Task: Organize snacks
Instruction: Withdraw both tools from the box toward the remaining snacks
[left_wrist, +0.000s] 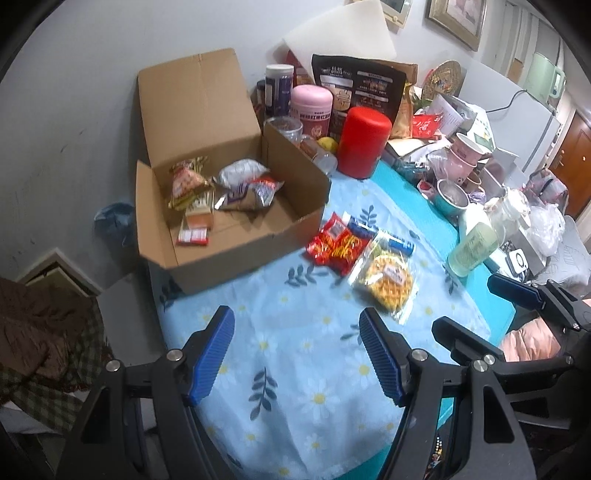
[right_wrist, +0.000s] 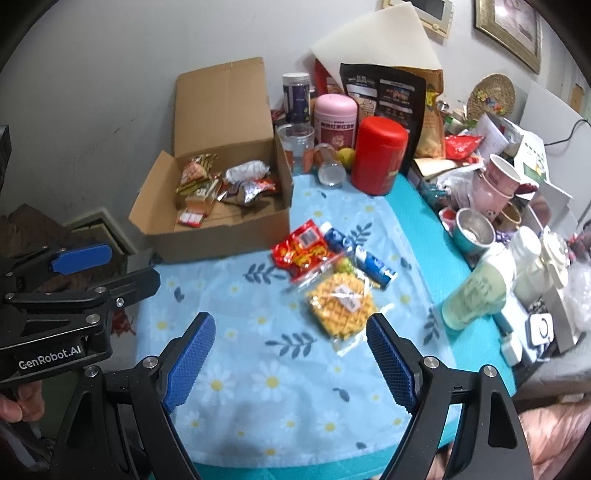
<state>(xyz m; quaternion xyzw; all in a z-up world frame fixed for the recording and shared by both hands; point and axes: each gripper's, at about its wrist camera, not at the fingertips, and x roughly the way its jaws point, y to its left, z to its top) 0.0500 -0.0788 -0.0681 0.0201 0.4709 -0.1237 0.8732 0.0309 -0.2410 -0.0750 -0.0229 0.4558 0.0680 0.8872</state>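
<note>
just both grippers (left_wrist: 297, 354) (right_wrist: 290, 362) released and empty above bare tablecloth (right_wrist: 258, 387), snacks (right_wrist: 341, 306) and box (right_wrist: 221, 236) beyond

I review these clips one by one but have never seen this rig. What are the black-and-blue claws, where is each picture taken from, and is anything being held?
A person holds two hand-held grippers, each carrying a fisheye camera looking along its fingers. One picture comes from the left gripper, the other from the right gripper. Both are open and hold nothing. On the flowered tablecloth stands an open cardboard box already containing several snacks. Beside it lie a red snack packet, a bagged waffle and a blue-and-white packet. Jars and clutter crowd the back.
</note>
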